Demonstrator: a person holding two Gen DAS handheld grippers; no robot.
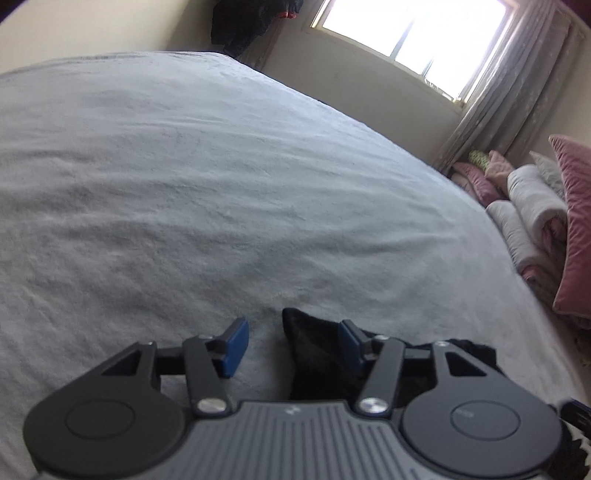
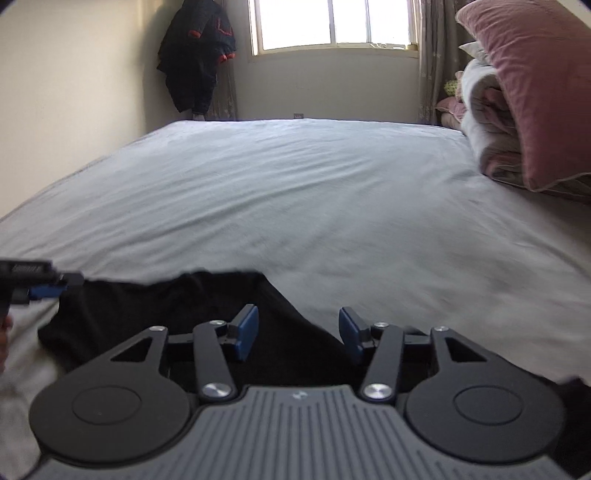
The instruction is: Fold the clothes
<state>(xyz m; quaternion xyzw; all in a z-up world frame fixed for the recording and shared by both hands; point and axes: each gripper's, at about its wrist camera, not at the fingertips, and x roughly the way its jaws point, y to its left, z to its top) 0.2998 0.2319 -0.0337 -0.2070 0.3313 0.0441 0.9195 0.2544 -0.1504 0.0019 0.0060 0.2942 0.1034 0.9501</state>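
A black garment [image 2: 177, 314] lies on the pale grey bed sheet [image 2: 295, 184] near the front edge. In the left wrist view a corner of it [image 1: 314, 354] lies between the blue pads. My left gripper [image 1: 291, 343] is open just above that corner; it also shows at the left edge of the right wrist view [image 2: 44, 290], at the garment's left end. My right gripper [image 2: 297, 332] is open over the garment's right part, with the cloth under its left pad and bare sheet under its right.
Pink pillows [image 2: 535, 92] and rolled white bedding [image 1: 532, 199] are stacked at the right side of the bed. A dark jacket [image 2: 199, 55] hangs in the far corner beside a bright window [image 2: 332, 22] with curtains.
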